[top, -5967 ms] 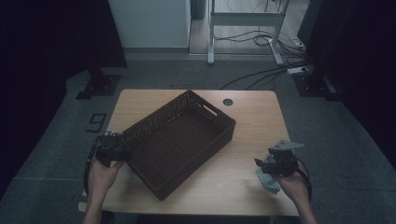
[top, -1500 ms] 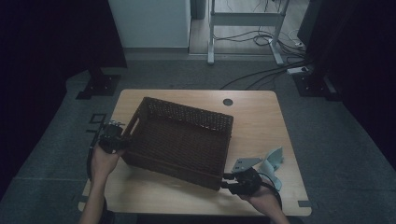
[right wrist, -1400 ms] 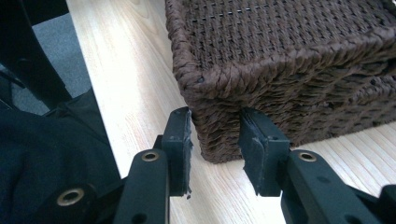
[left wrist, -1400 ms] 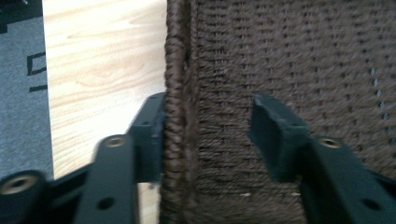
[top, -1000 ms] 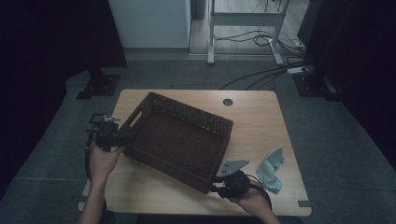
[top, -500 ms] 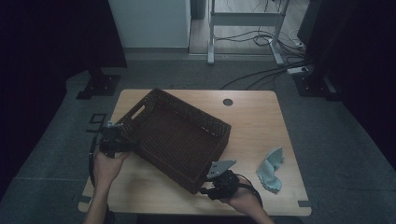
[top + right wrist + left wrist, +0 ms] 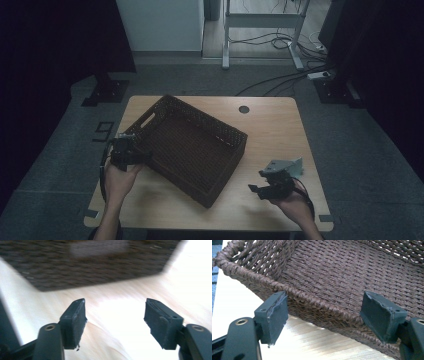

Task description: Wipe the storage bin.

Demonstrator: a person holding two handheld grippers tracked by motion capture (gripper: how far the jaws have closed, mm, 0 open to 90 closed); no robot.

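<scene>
A dark brown woven basket (image 7: pixel 192 145) lies slantwise across the middle of the wooden table (image 7: pixel 272 127), empty inside. At its left side my left gripper (image 7: pixel 144 157) is open, and in the left gripper view (image 7: pixel 325 307) the basket's rim (image 7: pixel 312 298) runs across between the two wide-apart jaws. My right gripper (image 7: pixel 256 189) hovers near the table's front right, open and apart from the basket. In the right gripper view (image 7: pixel 115 312) bare table lies between its jaws and the basket's side (image 7: pixel 87 262) is a blur beyond. A light blue cloth (image 7: pixel 298 166) peeks out behind the right gripper.
A round cable hole (image 7: pixel 244 109) sits near the table's far edge. Bare wood lies to the right of the basket and along the front edge. Beyond the table stand a metal frame (image 7: pixel 260 22) and floor cables (image 7: pixel 280 80).
The basket has turned clockwise on the table. My right gripper has left the basket's near corner and drawn back to the right. The left gripper has stayed at the basket's left side.
</scene>
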